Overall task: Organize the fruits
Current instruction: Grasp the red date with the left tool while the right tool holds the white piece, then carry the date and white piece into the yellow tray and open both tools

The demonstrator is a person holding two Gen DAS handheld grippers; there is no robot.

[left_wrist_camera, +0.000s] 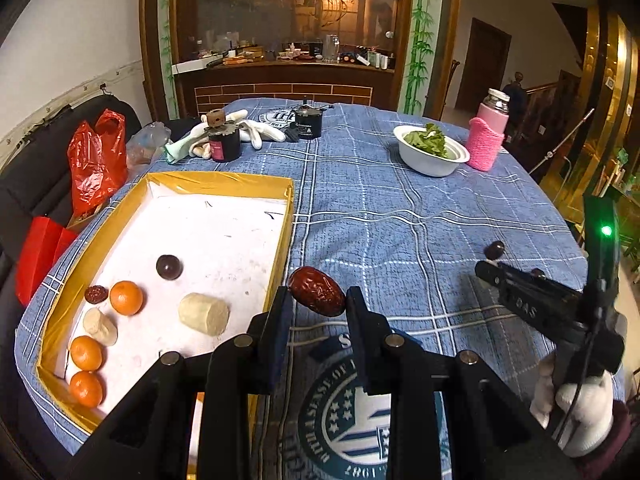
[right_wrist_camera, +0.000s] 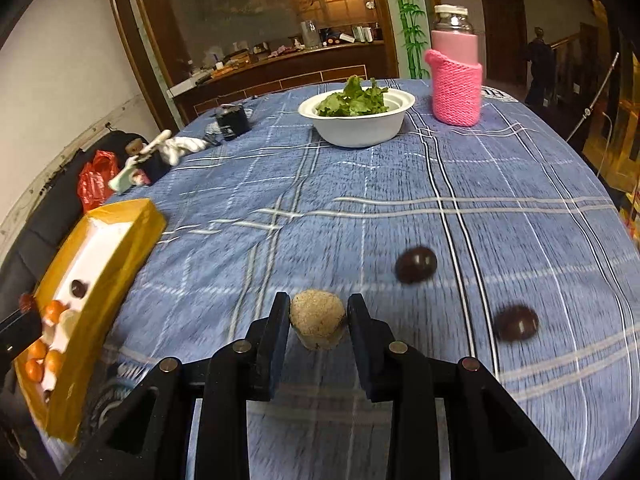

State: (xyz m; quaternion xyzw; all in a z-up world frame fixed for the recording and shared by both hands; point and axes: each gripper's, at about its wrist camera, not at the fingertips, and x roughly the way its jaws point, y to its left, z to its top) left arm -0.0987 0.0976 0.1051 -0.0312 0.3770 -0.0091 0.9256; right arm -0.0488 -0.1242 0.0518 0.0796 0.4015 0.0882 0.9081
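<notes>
L gripper clamps red date just R of yellow tray; R gripper clamps pale chunk, further R. Clear tray wall, release low inside.

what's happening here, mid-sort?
A person with two handheld grippers is sorting fruit into the yellow-rimmed tray. The left gripper is shut on a red date just beside the tray; the right gripper is shut on a beige chunk. Two dark round fruits are on the blue cloth.
</notes>
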